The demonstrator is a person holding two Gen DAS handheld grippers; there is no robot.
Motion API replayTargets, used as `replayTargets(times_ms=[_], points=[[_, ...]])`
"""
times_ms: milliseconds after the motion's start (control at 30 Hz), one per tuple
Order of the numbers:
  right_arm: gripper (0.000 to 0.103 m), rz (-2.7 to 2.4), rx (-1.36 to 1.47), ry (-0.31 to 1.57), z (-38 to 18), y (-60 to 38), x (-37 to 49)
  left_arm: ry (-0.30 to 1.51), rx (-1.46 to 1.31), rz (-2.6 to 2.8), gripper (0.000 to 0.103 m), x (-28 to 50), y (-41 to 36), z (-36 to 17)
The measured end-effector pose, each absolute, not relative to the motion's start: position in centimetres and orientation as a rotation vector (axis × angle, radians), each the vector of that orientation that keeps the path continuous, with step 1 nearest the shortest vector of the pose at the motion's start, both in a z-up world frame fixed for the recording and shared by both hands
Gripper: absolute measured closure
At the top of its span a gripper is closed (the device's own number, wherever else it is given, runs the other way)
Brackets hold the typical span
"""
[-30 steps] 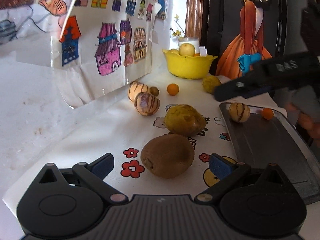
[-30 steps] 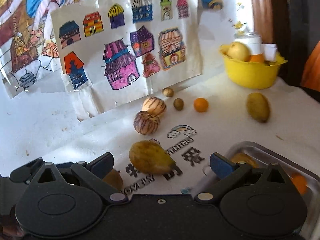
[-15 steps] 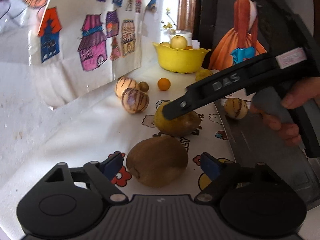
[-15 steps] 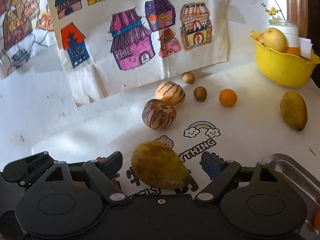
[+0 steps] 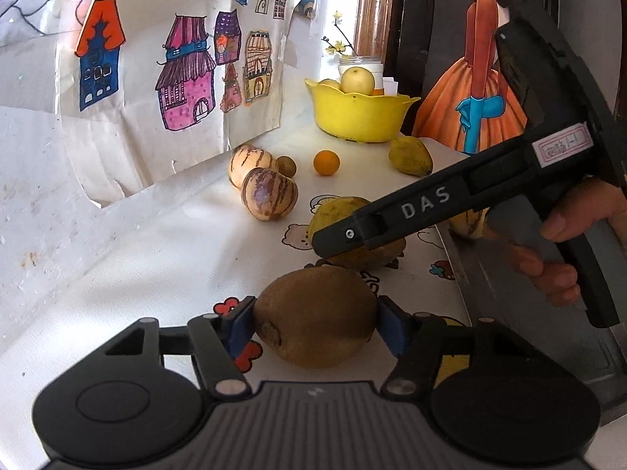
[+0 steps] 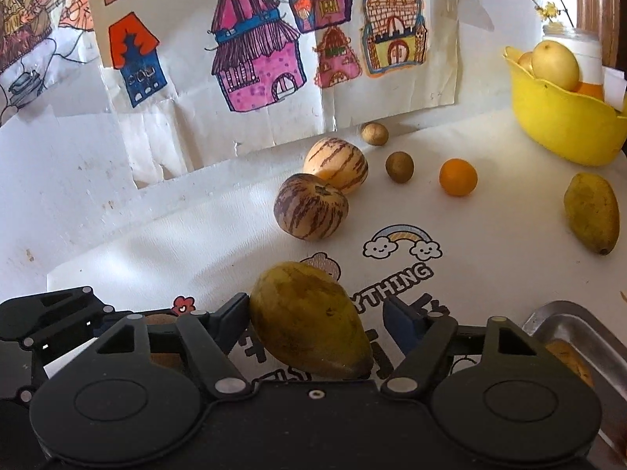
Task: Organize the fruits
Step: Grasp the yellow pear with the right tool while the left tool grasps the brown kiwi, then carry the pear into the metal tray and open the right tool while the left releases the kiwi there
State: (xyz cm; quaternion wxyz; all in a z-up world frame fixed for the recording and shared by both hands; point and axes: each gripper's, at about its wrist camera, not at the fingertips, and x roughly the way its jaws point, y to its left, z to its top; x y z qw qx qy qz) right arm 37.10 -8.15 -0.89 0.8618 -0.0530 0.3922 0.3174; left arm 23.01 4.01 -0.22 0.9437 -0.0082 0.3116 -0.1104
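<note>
Gripping the brown fruit on the desk, the left gripper has jaws closed; the right gripper jaws flank a yellow-green mango, open.

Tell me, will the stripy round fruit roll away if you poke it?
Probably: the stripy round fruit looks nearly ball-shaped on a flat tablecloth. It likely won't roll far back, since its paler twin sits right behind it.

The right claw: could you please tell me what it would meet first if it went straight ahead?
The right claw already straddles the yellow-green mango. Going on, it would press into that first; the striped melon lies beyond, though depth is unclear.
</note>
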Motion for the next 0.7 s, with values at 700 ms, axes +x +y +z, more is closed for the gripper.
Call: replayTargets(times_ms=[700], points=[[0.047,0.665,0.03,0.863,-1.5,-9.5,38.2,0.661,0.014,-0.226,0.034,23.9,3.5,-0.4]])
